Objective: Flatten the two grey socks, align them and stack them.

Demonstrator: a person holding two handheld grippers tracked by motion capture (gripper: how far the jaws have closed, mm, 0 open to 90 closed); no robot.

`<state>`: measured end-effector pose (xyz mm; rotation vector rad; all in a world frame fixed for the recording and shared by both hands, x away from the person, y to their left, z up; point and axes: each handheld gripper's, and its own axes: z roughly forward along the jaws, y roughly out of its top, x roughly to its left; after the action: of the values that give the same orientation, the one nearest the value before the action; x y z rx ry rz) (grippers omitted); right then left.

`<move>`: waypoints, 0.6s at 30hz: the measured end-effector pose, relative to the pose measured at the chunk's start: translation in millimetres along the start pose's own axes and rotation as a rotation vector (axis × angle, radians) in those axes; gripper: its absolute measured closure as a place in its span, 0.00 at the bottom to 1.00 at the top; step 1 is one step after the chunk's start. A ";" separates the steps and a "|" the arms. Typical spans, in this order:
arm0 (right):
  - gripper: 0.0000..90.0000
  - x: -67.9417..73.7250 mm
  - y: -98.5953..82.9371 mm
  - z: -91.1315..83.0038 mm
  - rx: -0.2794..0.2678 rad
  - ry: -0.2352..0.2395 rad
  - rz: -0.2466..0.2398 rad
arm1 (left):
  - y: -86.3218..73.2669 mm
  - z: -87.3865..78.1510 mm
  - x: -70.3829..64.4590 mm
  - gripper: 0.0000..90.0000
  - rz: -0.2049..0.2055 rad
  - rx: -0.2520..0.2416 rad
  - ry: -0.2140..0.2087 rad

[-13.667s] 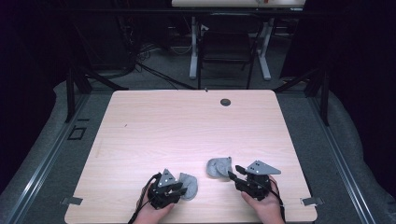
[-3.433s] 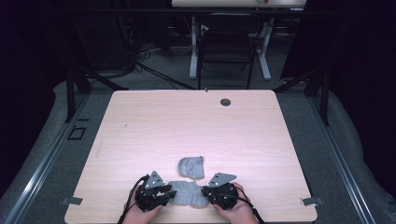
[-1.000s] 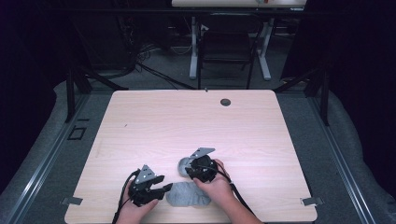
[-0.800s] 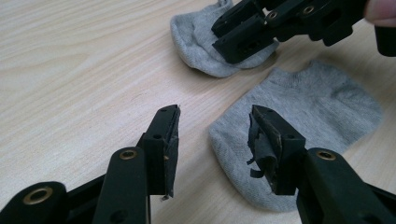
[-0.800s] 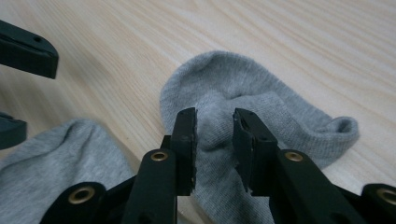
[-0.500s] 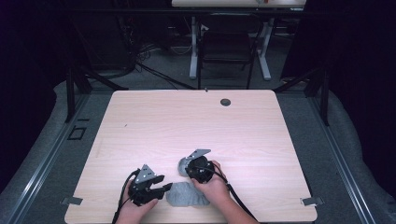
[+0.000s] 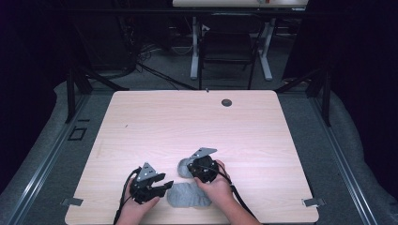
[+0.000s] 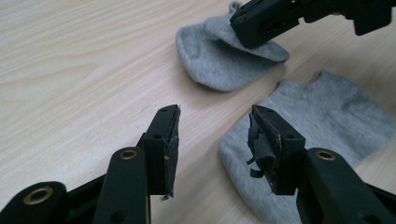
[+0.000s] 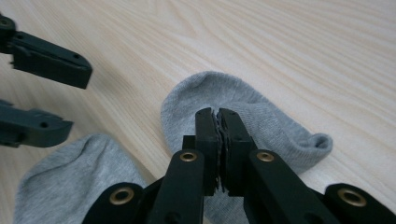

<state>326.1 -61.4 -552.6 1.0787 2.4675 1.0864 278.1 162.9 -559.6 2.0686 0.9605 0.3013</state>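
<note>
Two grey ankle socks lie near the table's front edge. One sock (image 7: pixel 187 196) (image 8: pixel 322 112) (image 9: pixel 70 177) lies flat by the front edge. My left gripper (image 7: pixel 166 185) (image 8: pixel 215 126) (image 9: pixel 79 100) is open at that sock's left end, one jaw over its edge, with nothing between the jaws. The other sock (image 7: pixel 183 168) (image 8: pixel 219 65) (image 9: pixel 261 121) lies just beyond it with a flap folded over. My right gripper (image 7: pixel 190 166) (image 9: pixel 217 112) (image 8: pixel 261 21) is shut on top of this sock, and it seems to pinch the folded flap.
The light wooden table (image 7: pixel 187 122) has a dark round grommet (image 7: pixel 226 102) near its far edge. A chair (image 7: pixel 227 47) and desk legs stand on the floor beyond. Both hands sit at the table's front edge.
Over the last seconds my right gripper moved up from the front edge onto the farther sock. In the last half second it edged slightly toward me. My left gripper stayed open beside the nearer sock.
</note>
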 end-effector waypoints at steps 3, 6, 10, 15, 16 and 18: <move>0.97 -0.7 0.8 -4.2 -0.013 0.007 -0.002 | 8.2 5.6 1.3 0.59 0.003 -0.002 0.010; 0.97 -1.7 1.0 -7.4 -0.017 0.012 -0.004 | 17.5 14.1 3.2 0.60 0.011 0.002 0.022; 0.97 -2.1 0.7 -8.0 -0.022 0.020 -0.010 | 30.7 30.6 6.9 0.62 0.010 0.006 0.029; 0.97 -2.8 -0.1 -7.4 -0.019 0.015 -0.028 | 36.5 43.0 9.5 0.63 0.002 0.020 0.045; 0.97 -3.4 -0.1 -7.5 -0.019 0.014 -0.036 | 37.5 45.6 9.7 0.63 0.002 0.023 0.050; 0.97 -3.2 0.1 -8.4 -0.019 0.016 -0.029 | 39.3 50.1 10.5 0.64 -0.005 0.024 0.053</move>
<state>324.4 -68.2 -546.9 1.0293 2.4720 1.1125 331.4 126.8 -562.9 2.0884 1.0051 0.3450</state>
